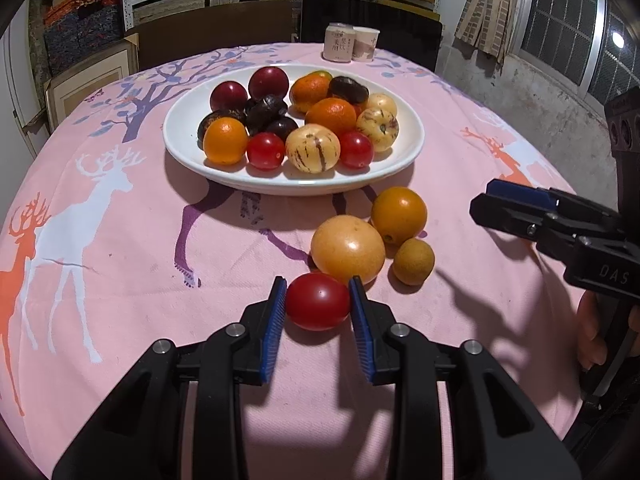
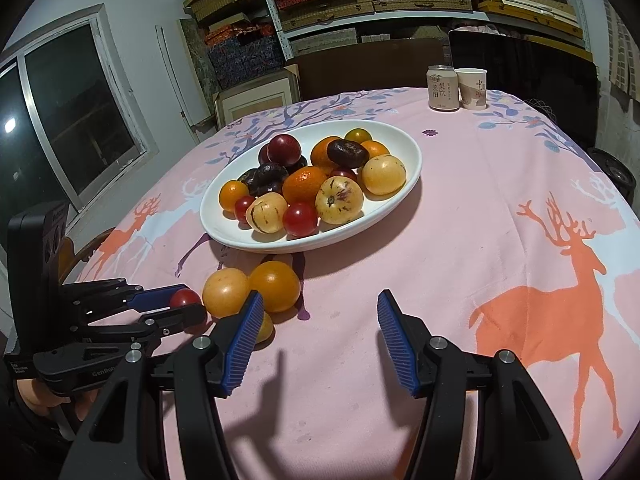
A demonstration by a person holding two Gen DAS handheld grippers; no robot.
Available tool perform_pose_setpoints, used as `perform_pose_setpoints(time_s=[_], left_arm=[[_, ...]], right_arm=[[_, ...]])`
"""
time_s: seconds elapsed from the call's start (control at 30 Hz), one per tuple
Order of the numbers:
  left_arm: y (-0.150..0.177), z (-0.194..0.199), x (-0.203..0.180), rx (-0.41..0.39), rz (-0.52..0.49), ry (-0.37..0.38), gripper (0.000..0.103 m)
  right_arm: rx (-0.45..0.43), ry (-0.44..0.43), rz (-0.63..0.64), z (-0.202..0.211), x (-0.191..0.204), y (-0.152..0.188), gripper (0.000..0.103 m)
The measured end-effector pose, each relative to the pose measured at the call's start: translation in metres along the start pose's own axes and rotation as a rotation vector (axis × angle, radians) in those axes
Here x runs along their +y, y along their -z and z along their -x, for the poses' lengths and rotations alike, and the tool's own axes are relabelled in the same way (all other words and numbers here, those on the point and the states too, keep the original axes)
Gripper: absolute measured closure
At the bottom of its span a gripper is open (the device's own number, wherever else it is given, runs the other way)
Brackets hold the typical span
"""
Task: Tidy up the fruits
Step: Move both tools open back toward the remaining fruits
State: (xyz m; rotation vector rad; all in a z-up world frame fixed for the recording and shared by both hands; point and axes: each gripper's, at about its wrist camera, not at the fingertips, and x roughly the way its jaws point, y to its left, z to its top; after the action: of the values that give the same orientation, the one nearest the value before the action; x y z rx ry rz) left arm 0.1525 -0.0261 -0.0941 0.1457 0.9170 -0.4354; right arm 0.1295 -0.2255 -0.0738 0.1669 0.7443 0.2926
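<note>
A white plate (image 1: 188, 128) holds several fruits: red tomatoes, oranges, striped melons and dark plums. It also shows in the right wrist view (image 2: 400, 136). In front of it on the cloth lie a pale orange fruit (image 1: 347, 249), an orange tomato (image 1: 399, 214) and a small brown fruit (image 1: 413, 261). My left gripper (image 1: 318, 300) is shut on a red tomato (image 1: 318, 301) resting on the cloth; the tomato also shows in the right wrist view (image 2: 184, 298). My right gripper (image 2: 318, 336) is open and empty over the cloth, to the right of the loose fruits.
A drink can (image 2: 442, 88) and a paper cup (image 2: 473, 88) stand at the far edge of the round table with its pink deer cloth (image 2: 480, 240). Shelves of boxes and a dark chair are behind. A window is at the left.
</note>
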Motion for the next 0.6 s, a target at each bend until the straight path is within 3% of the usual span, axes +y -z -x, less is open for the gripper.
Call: perform_pose_setpoints(time_s=[0.17, 0.27, 0.37, 0.47, 0.6], left_arm=[[0.0002, -0.0067, 0.0037, 0.031, 0.016, -0.018, 0.057], [0.0002, -0.0077, 0.0022, 0.034, 0.006, -0.027, 0.056], [0.0004, -0.0069, 0.0007, 0.031, -0.002, -0.029, 0.057], [0.0010, -0.0031, 0.0032, 0.016, 0.012, -0.010, 0.067], [0.0013, -0.0006, 0.0021, 0.007, 0.011, -0.013, 0.069]], right_arm=[[0.004, -0.006, -0.004, -0.0008, -0.0010, 0.0004, 0.043], [0.003, -0.009, -0.009, -0.0008, -0.0015, 0.0008, 0.043], [0.004, -0.011, -0.011, -0.0012, -0.0015, 0.0010, 0.043], [0.005, -0.013, -0.014, -0.0014, -0.0015, 0.0011, 0.043], [0.009, -0.014, -0.014, -0.0022, -0.0012, 0.0017, 0.043]])
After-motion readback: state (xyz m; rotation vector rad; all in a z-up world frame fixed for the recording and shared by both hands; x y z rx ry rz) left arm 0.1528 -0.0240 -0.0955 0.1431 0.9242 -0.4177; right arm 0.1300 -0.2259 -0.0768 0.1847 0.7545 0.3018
